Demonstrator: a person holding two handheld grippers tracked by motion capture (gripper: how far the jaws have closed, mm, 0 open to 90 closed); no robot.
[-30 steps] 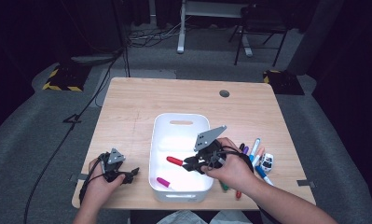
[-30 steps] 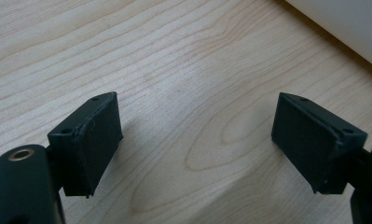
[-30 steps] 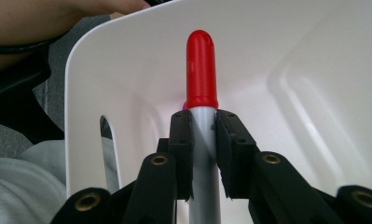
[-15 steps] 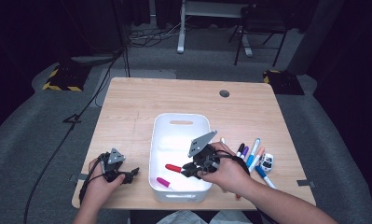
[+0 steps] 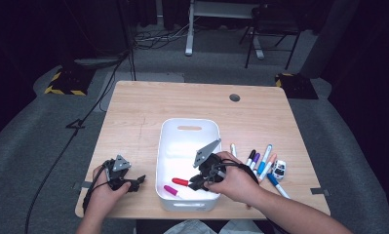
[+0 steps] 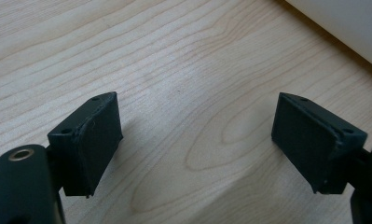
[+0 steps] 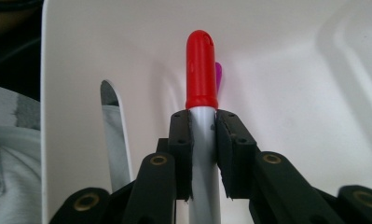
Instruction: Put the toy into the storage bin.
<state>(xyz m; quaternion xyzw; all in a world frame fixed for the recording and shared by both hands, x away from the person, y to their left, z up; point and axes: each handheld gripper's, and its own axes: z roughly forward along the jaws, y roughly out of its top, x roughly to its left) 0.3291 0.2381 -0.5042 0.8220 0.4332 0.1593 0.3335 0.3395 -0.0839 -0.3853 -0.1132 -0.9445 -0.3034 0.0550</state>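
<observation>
we see our right gripper (image 5: 196, 181) inside the white bin (image 5: 189, 123), jaws clamped on the red-capped marker (image 7: 202, 70), a magenta-capped marker (image 5: 170, 189) beside it in the bin, our left gripper (image 5: 135, 182) left of the bin, jaws apart, holding nothing

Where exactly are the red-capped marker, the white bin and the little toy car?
red-capped marker (image 7: 202, 65), right gripper view, on its red cap.
white bin (image 5: 189, 122), high view, on its far rim.
toy car (image 5: 279, 169), high view, on its roof.
</observation>
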